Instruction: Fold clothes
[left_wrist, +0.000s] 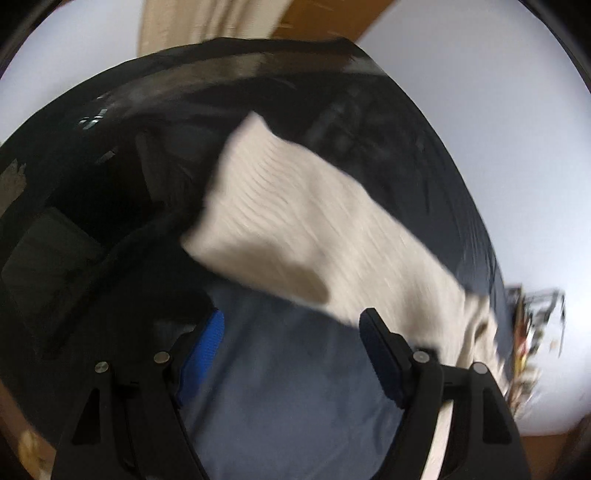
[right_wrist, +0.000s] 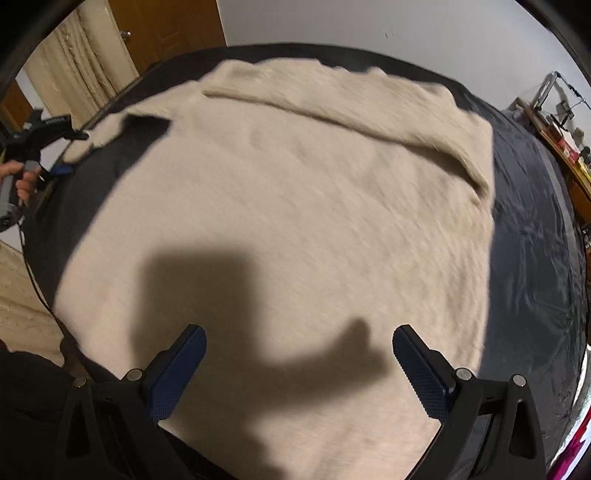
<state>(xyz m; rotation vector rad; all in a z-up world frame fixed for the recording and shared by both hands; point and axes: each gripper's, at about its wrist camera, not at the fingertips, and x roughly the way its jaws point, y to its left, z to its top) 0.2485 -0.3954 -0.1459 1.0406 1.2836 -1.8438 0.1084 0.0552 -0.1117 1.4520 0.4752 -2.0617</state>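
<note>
On dark bedcover (right_wrist: 532, 229), cream sweater (right_wrist: 280, 206) spread flat; left hand-held gripper (left_wrist: 291, 354), right hand-held gripper (right_wrist: 299, 365) both agape, empty.

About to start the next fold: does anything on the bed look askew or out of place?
One sleeve sticks out sideways off the sweater onto the dark sheet, not yet folded in. Otherwise the sweater lies flat; both tools are open above it.

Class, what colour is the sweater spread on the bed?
Cream sweater, clearest in the right wrist view.

Both fisheye views smear with motion blur and bend at their dark rims; overhead light throws a hard claw-shaped shadow (right_wrist: 207, 295) across the cream sweater (right_wrist: 295, 184).
</note>
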